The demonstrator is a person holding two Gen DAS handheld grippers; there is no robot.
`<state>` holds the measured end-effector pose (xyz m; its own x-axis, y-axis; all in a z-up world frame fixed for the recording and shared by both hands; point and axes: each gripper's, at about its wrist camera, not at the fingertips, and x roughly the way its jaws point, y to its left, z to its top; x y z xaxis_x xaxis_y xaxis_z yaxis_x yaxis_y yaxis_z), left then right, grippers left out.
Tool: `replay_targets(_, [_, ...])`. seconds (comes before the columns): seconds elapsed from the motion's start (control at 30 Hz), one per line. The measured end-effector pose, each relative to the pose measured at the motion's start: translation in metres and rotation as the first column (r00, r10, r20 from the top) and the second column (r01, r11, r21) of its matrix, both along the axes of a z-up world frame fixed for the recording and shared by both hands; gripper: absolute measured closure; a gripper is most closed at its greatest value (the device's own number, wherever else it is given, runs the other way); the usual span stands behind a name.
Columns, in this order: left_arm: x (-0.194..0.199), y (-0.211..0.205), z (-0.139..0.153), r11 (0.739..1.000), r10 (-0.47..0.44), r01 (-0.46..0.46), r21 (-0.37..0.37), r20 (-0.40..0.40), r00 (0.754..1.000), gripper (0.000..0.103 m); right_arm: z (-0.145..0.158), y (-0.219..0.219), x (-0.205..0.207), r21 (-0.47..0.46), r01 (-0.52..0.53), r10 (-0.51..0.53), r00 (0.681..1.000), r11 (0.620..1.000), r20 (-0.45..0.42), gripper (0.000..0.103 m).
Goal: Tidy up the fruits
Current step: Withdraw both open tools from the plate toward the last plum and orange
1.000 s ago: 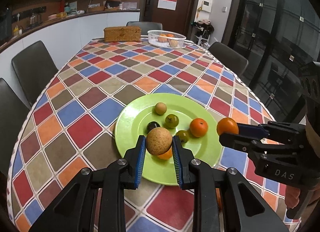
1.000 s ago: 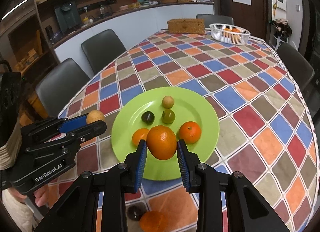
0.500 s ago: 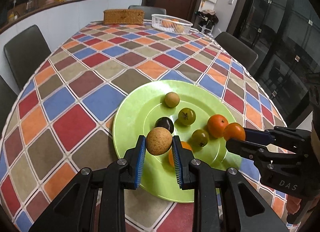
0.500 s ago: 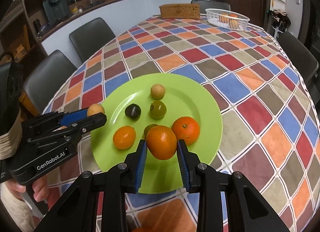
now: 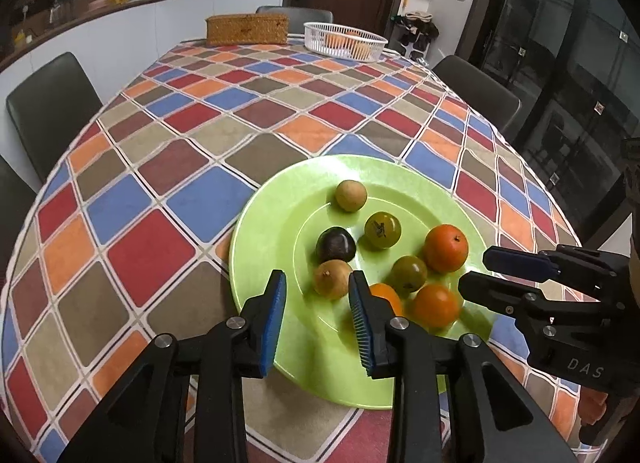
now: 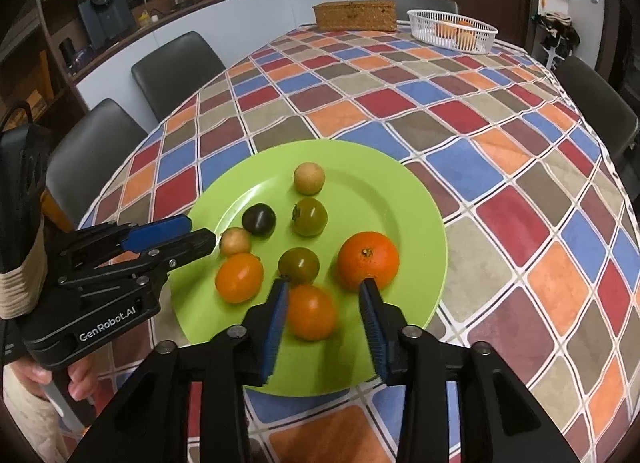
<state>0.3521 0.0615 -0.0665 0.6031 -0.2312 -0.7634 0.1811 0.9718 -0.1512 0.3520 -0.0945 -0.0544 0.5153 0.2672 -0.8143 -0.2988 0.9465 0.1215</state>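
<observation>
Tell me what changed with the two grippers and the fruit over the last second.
Both let go. The left gripper opened and its tan fruit now sits on the green plate; the right gripper opened and dropped its orange onto the plate too. The other fruits on the plate and the white basket stayed put.

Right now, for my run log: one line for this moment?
left gripper: open | right gripper: open | tan fruit, orange: on green plate
</observation>
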Motion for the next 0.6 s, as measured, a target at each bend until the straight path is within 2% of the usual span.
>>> replay_targets(0.17, [-0.020, -0.002, 0.019, 1.000, -0.007, 0.008, -0.007, 0.041, 0.999, 0.069, 0.013, -0.001, -0.011, -0.001, -0.015, 0.015, 0.999, 1.000, 0.037, 0.064])
replay_targets(0.6, [-0.095, -0.018, 0.074, 0.999, -0.036, 0.028, 0.046, 0.189, 0.981, 0.053, 0.060, -0.008, -0.070, -0.008, -0.083, 0.083, 0.983, 0.996, 0.162, 0.064])
